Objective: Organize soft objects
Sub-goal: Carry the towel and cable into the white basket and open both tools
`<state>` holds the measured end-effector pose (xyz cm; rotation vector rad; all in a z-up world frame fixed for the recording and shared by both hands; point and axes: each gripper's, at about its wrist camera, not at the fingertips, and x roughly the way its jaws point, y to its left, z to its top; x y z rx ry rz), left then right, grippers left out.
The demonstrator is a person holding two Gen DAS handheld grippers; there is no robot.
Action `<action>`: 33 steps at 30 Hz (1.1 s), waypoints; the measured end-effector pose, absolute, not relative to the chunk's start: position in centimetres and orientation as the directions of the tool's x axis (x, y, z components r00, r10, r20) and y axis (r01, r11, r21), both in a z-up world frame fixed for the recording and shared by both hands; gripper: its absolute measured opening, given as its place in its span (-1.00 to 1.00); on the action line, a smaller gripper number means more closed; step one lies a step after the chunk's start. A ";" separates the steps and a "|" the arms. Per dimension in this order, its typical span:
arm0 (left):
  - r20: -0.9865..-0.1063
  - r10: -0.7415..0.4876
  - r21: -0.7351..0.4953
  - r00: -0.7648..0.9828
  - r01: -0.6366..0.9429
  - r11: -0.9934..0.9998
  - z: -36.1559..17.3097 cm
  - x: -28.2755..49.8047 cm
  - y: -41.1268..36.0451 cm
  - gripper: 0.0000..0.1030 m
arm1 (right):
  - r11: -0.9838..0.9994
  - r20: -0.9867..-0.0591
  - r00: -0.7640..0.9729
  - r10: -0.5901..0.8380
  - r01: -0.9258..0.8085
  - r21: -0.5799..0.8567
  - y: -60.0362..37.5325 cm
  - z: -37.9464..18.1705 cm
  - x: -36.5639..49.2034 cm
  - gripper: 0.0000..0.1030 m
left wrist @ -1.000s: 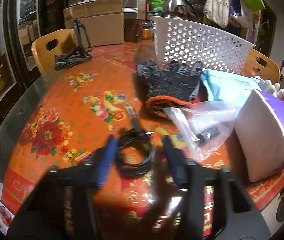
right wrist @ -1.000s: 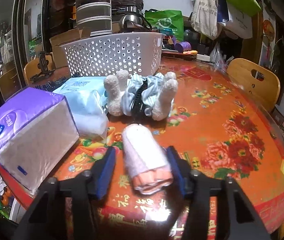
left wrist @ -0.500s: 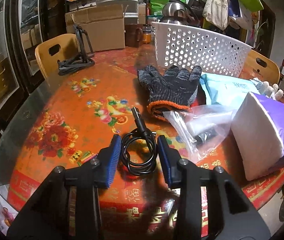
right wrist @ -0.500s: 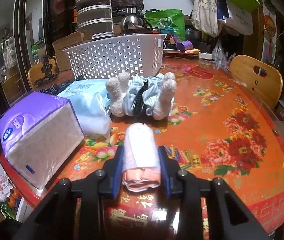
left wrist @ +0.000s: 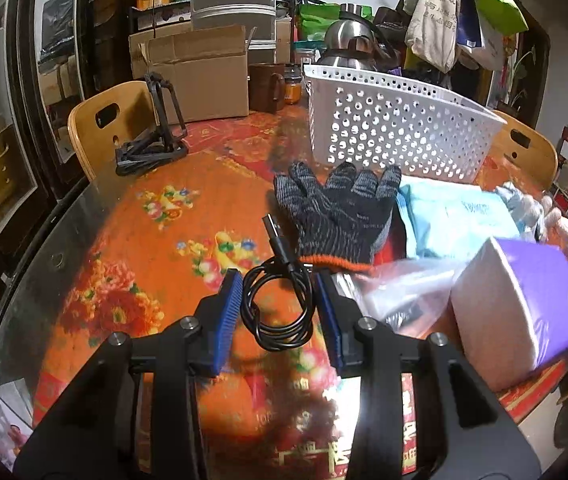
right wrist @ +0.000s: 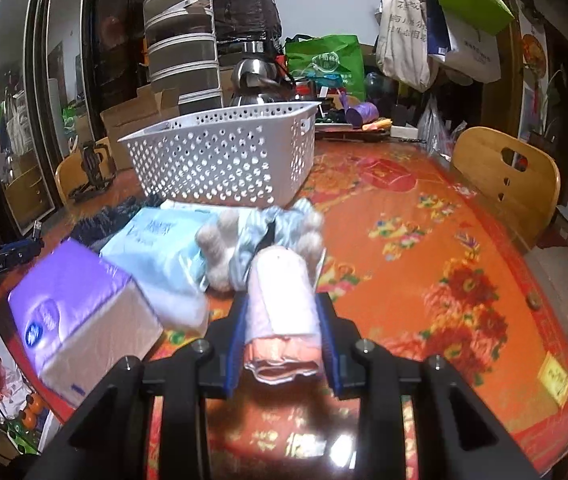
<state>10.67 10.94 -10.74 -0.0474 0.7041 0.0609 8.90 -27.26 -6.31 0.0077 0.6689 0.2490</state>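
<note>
Your left gripper (left wrist: pixel 278 304) clamps the coiled black cable (left wrist: pixel 278 308), just off the orange tablecloth (left wrist: pixel 132 240), near the dark glove (left wrist: pixel 339 220). Your right gripper (right wrist: pixel 282 326) squeezes the rolled pink towel (right wrist: pixel 282 312), before the white basket (right wrist: pixel 224 160).

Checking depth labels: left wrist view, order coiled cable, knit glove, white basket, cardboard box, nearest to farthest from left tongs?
1. Coiled cable: between the left tongs.
2. Knit glove: just ahead, slightly right.
3. White basket: behind the glove, right.
4. Cardboard box: far back, left.
</note>
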 end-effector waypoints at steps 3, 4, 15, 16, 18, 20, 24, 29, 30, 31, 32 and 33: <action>-0.653 0.015 -0.050 0.758 -0.063 0.997 -9.8 11.6 11.6 -0.32 | 0.970 -0.617 0.754 0.225 -0.233 0.070 -27.4 -5.5 10.0 -0.38; -0.650 0.017 -0.047 0.760 -0.062 0.997 -9.4 12.0 11.7 -0.32 | 0.970 -0.614 0.757 0.224 -0.232 0.067 -27.5 -5.1 10.4 -0.38; -0.638 -0.021 -0.048 0.770 -0.012 0.999 -3.7 19.7 12.4 -0.32 | 0.955 -0.574 0.770 0.278 -0.287 0.079 -27.3 2.0 18.7 -0.38; -0.637 -0.029 -0.053 0.770 -0.007 0.999 -3.1 20.7 12.4 -0.32 | 0.953 -0.577 0.766 0.285 -0.292 0.083 -27.1 2.4 19.7 -0.38; -0.635 -0.044 -0.065 0.771 0.003 0.998 -1.2 23.3 12.2 -0.32 | 0.950 -0.589 0.754 0.290 -0.302 0.080 -26.5 3.1 22.0 -0.38; -0.633 -0.059 -0.073 0.772 0.016 0.997 0.5 25.6 11.8 -0.32 | 0.952 -0.598 0.751 0.281 -0.299 0.071 -25.8 3.6 24.4 -0.38; -0.654 -0.078 -0.076 0.752 0.037 0.996 2.9 31.1 10.2 -0.32 | 0.950 -0.630 0.727 0.272 -0.309 0.054 -24.2 3.6 29.0 -0.38; -0.694 -0.082 -0.056 0.715 0.060 0.997 3.7 37.0 7.7 -0.32 | 0.940 -0.665 0.694 0.276 -0.341 0.034 -22.5 2.8 32.8 -0.38; -0.705 -0.080 -0.056 0.704 0.058 0.997 3.6 38.0 7.4 -0.32 | 0.936 -0.675 0.682 0.283 -0.348 0.041 -22.3 2.5 33.4 -0.38; -0.713 -0.082 -0.056 0.696 0.059 0.997 3.5 38.7 7.0 -0.32 | 0.937 -0.678 0.678 0.284 -0.346 0.046 -22.2 2.3 33.8 -0.38; -0.721 -0.081 -0.055 0.688 0.060 0.997 3.4 39.7 6.8 -0.32 | 0.939 -0.685 0.673 0.279 -0.339 0.050 -22.1 2.0 34.4 -0.38; -0.726 -0.080 -0.054 0.683 0.059 0.997 3.0 39.9 6.7 -0.32 | 0.939 -0.690 0.667 0.281 -0.341 0.054 -22.1 1.8 34.7 -0.38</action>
